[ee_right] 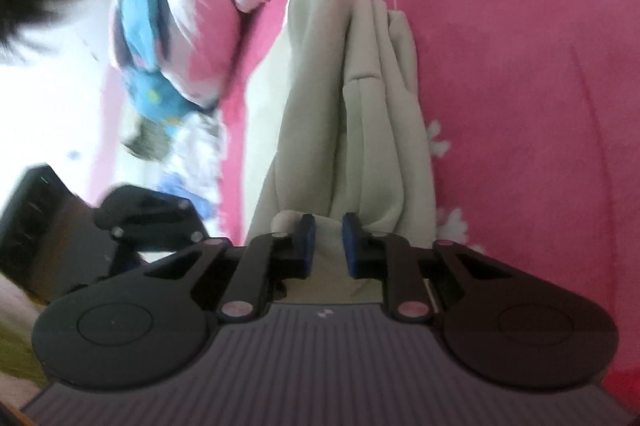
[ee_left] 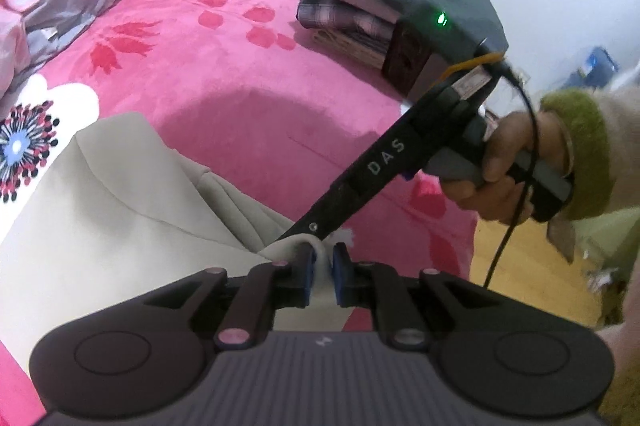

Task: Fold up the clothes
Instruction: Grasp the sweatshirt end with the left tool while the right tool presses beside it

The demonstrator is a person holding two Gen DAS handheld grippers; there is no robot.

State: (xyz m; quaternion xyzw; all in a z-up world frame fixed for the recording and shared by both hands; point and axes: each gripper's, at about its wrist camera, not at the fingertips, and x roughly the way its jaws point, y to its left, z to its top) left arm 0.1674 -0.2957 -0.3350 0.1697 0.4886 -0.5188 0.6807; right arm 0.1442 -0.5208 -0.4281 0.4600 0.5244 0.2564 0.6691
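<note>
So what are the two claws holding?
Both pinch the beige soft cloth garment: the left claw grips a bunched edge, the right claw grips folds at its near end.

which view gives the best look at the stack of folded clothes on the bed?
Left wrist view. The stack of folded clothes sits at the far edge of the pink bedspread, with a dark garment on top and plaid layers below; its near end is partly hidden behind the other gripper's body. The right wrist view does not show it at all.

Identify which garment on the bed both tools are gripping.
The beige garment, spread on the pink blanket, unlike the folded stack topped by dark grey cloth.
</note>
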